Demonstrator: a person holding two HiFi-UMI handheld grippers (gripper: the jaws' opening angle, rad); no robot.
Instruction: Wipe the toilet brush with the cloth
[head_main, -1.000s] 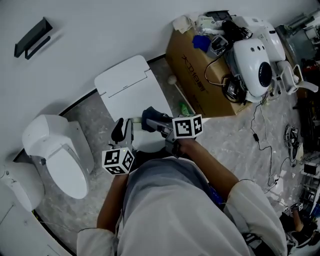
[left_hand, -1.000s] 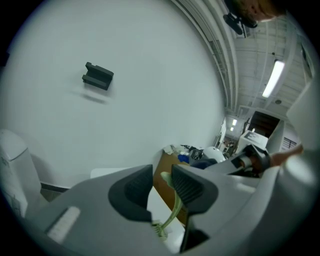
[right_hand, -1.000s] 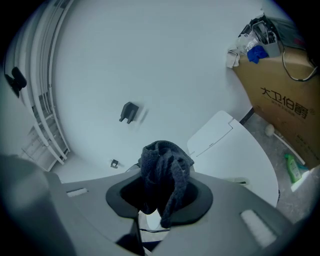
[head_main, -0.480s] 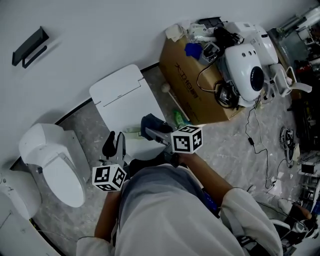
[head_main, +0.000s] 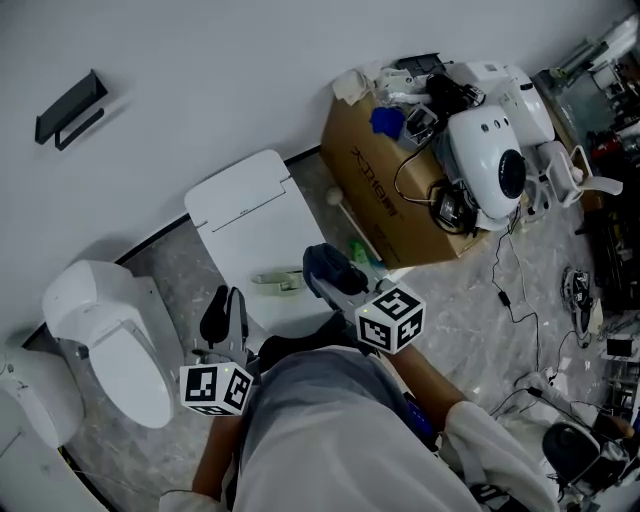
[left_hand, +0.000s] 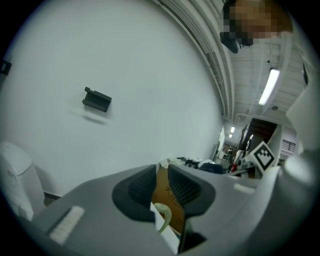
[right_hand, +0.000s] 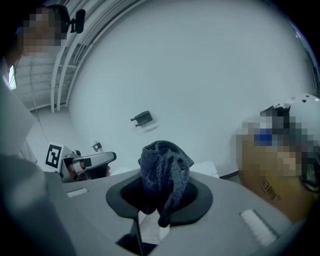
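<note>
A pale green toilet brush (head_main: 277, 281) lies flat on a white lidded unit (head_main: 245, 215). Its hooked end (left_hand: 163, 218) shows through the gap between my left jaws. My left gripper (head_main: 228, 296) hovers just left of the brush and apart from it; its jaws stand a narrow gap apart with nothing between them (left_hand: 161, 182). My right gripper (head_main: 338, 282) is just right of the brush, shut on a bunched dark blue cloth (head_main: 325, 265). The cloth (right_hand: 165, 170) bulges up out of the right gripper (right_hand: 165, 192) and hides its fingertips.
A white toilet (head_main: 105, 320) stands at the left. A cardboard box (head_main: 385, 175) at the right carries cables and white devices (head_main: 495, 120). A stick with a round white end (head_main: 335, 196) leans by the box. A black holder (head_main: 68, 105) hangs on the wall. Cables (head_main: 520, 270) trail over the marble floor.
My left gripper has drawn back left and toward me, away from the brush, which now lies alone on the white lid. The right gripper has shifted slightly right with the cloth.
</note>
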